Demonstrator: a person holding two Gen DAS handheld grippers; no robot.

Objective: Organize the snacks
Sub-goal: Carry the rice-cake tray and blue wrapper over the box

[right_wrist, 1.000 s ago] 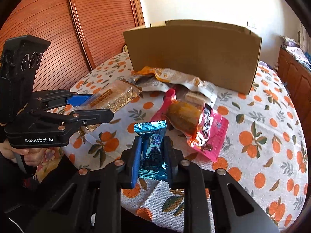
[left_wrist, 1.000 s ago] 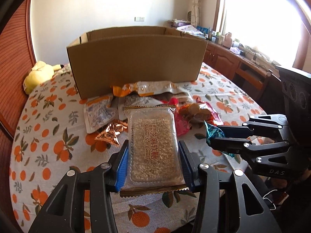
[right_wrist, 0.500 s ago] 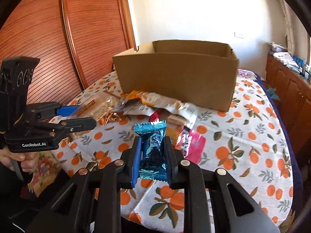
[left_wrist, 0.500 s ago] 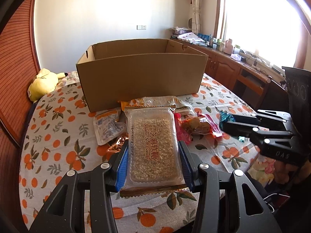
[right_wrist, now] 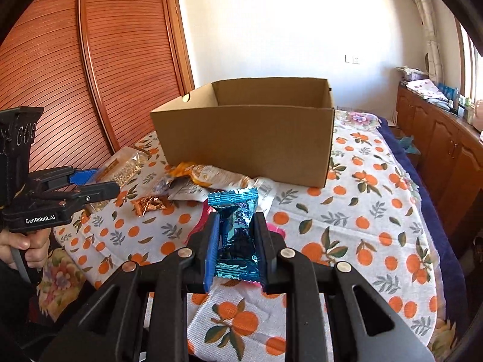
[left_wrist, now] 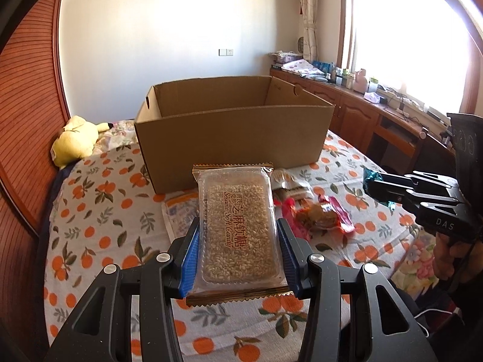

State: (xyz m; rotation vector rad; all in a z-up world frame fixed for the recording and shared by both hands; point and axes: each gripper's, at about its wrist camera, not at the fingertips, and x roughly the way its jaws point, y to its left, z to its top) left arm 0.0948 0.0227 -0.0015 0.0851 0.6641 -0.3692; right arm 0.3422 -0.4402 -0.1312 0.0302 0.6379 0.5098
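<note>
Left hand-held gripper [left_wrist: 238, 259] clamps sesame candy [left_wrist: 238, 226], right hand-held gripper [right_wrist: 237, 241] clamps blue sweet [right_wrist: 237, 229]: clear the box [left_wrist: 232, 132] rim, then release inside.

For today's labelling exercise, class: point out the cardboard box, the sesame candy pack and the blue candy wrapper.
cardboard box [left_wrist: 232, 138], left wrist view, on its front wall.
sesame candy pack [left_wrist: 238, 226], left wrist view, on the printed label at its middle.
blue candy wrapper [right_wrist: 237, 226], right wrist view, on its crinkled middle between the fingers.
</note>
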